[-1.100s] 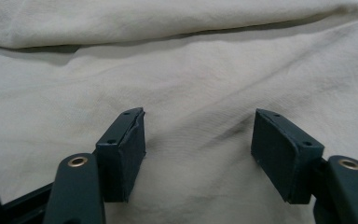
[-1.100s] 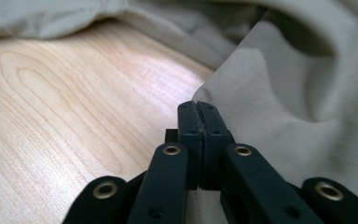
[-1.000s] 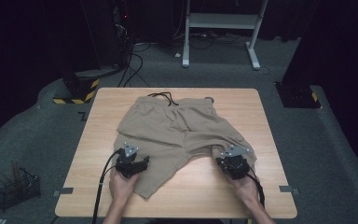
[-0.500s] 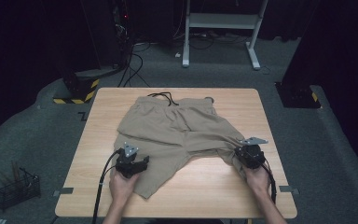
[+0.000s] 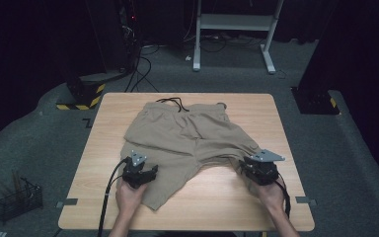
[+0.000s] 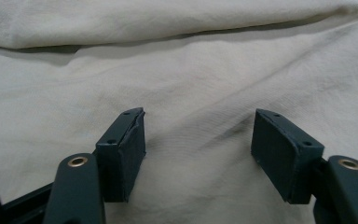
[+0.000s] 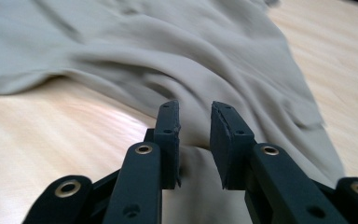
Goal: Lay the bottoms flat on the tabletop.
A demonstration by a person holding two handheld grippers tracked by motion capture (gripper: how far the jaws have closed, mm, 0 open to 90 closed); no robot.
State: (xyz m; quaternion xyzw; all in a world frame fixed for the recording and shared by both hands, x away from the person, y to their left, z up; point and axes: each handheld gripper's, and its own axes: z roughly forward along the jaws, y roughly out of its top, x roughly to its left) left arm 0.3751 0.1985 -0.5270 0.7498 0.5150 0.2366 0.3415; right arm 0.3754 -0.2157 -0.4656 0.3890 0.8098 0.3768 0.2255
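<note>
A: In the high view our right gripper [image 5: 250,167] has slid toward the frame's right since the earlier picture, drawing that leg of the shorts [image 5: 190,136] outward; its fingers have just been opening.

B: So that leg looks spread. The beige shorts lie mid-worktop [image 5: 276,113], creased.

A: Left gripper view: our left gripper [image 6: 198,140] gapes wide over cloth, gripping nothing.

B: Right gripper view: narrowly parted, hem between, unpinched.

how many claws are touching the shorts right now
2. The left claw rests open on the near left leg of the shorts; the right claw sits at the right leg's hem, cloth between its just-opening jaws.
</note>
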